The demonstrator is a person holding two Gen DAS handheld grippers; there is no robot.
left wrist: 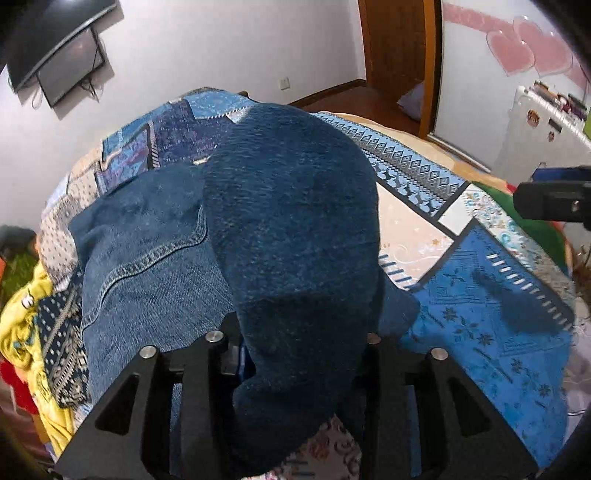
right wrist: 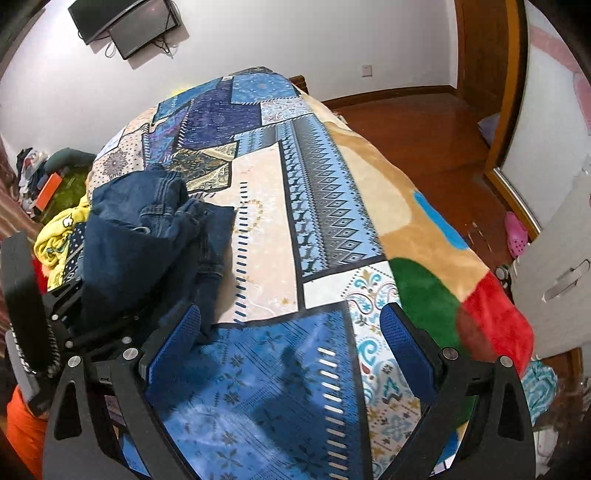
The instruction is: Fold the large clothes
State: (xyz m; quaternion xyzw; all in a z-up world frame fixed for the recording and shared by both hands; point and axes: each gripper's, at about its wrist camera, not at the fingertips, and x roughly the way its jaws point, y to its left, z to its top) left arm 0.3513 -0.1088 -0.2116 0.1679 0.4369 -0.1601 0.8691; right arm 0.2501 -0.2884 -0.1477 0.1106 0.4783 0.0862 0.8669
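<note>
A pair of dark blue jeans (left wrist: 155, 266) lies bunched on the patterned bedspread (left wrist: 480, 314). My left gripper (left wrist: 299, 354) is shut on a fold of the jeans, and the fleecy dark inside of the cloth (left wrist: 295, 206) drapes over its fingers and hides them. In the right wrist view the jeans (right wrist: 147, 236) lie at the left, with the left gripper (right wrist: 66, 306) under them. My right gripper (right wrist: 291, 321) is open and empty above the blue patch of the bedspread (right wrist: 258, 369), just right of the jeans' edge.
A yellow garment (left wrist: 22, 325) and other clothes are piled at the bed's left edge. A wall TV (right wrist: 125, 22) hangs beyond the bed. Wooden floor (right wrist: 424, 122) and a doorway lie to the right, with a white cabinet (right wrist: 554, 266) near the bed's right corner.
</note>
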